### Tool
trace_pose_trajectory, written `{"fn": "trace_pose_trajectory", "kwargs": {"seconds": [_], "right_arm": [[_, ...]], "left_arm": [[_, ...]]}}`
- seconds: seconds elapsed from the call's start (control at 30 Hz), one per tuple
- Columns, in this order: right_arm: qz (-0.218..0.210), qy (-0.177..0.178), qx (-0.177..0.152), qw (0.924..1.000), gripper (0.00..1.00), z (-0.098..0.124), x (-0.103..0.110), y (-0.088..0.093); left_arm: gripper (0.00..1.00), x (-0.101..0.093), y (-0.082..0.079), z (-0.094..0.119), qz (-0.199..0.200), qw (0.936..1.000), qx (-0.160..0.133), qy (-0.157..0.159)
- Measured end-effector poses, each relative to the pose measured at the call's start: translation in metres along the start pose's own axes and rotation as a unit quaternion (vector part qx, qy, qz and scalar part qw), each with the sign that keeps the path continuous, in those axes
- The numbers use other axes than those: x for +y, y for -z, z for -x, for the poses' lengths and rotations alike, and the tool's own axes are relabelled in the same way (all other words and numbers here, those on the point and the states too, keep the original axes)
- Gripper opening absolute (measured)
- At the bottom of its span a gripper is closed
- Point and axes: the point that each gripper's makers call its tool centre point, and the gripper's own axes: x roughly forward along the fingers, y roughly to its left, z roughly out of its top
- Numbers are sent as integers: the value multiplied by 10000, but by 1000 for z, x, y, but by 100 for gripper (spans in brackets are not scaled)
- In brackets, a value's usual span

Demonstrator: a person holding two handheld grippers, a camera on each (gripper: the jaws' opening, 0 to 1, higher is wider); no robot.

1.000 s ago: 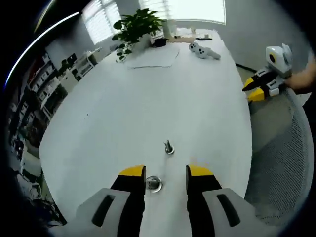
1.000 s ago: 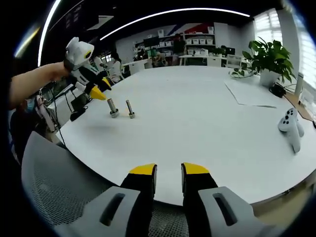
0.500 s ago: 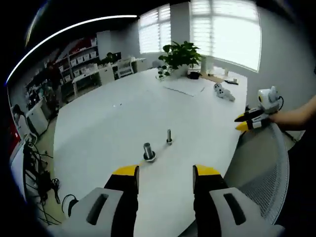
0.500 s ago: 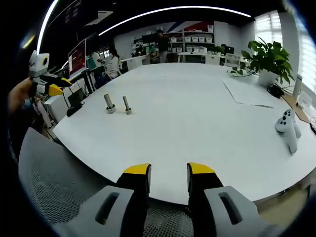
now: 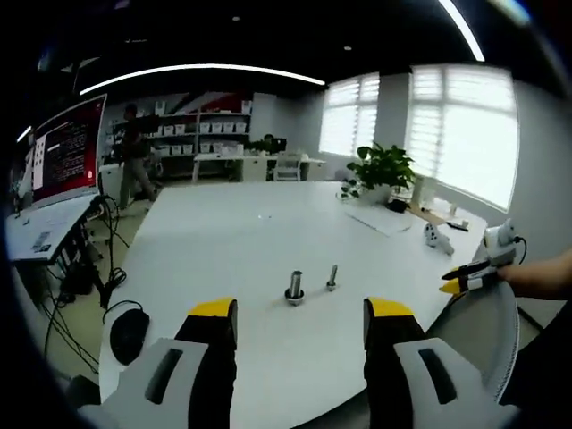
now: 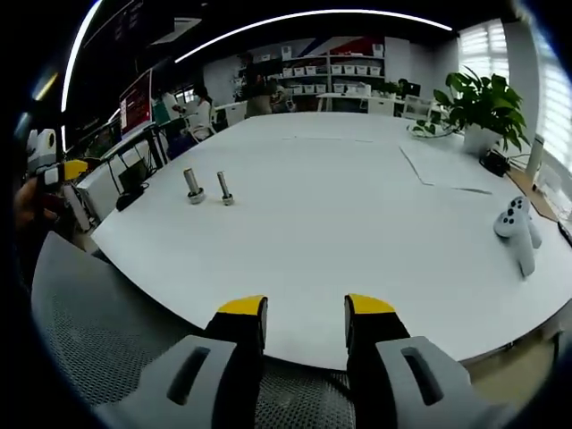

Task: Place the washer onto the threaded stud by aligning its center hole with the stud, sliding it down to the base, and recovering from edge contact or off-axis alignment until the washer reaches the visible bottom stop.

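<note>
On the white counter point(image 5: 223, 259), the washer-bearing stud point(image 5: 295, 287) is seen at 12 o'clock; both grippers' fingers are spread, empty, held clear.

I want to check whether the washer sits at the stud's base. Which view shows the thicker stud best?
The left gripper view: the thicker stud stands near centre, its base ring visible. In the right gripper view it is smaller, far off to the side.
</note>
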Motion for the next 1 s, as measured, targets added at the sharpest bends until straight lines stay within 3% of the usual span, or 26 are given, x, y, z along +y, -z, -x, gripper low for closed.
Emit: {"fn": "trace_pose_trajectory", "kwargs": {"seconds": [0.17,0.47,0.67,0.77,0.83,0.9,1.0], "right_arm": [[2,44,31,10000,42,1,-2,1],[42,148,5,9999,55,2,-5,0],[171,12,-3,9999,55,0,-1,0],[132,-97,98,9998,53,-1,3,3],[168,-111,136,9997,53,-2,3,4],[229,-166,156,9995,53,-2,5,4],[143,-49,-1,9999,53,-1,1,0]], "left_arm": [[58,-11,17,-2,335,9994,60,54],[65,-14,36,-10,450,9984,10,-343],[71,-8,44,-13,503,9961,-40,-730],[73,-14,48,-22,814,9942,-45,-696],[74,-18,50,-26,726,9948,-15,-716],[81,-21,44,-30,280,9954,-206,-890],[82,-36,52,-38,306,9973,6,-663]]}}
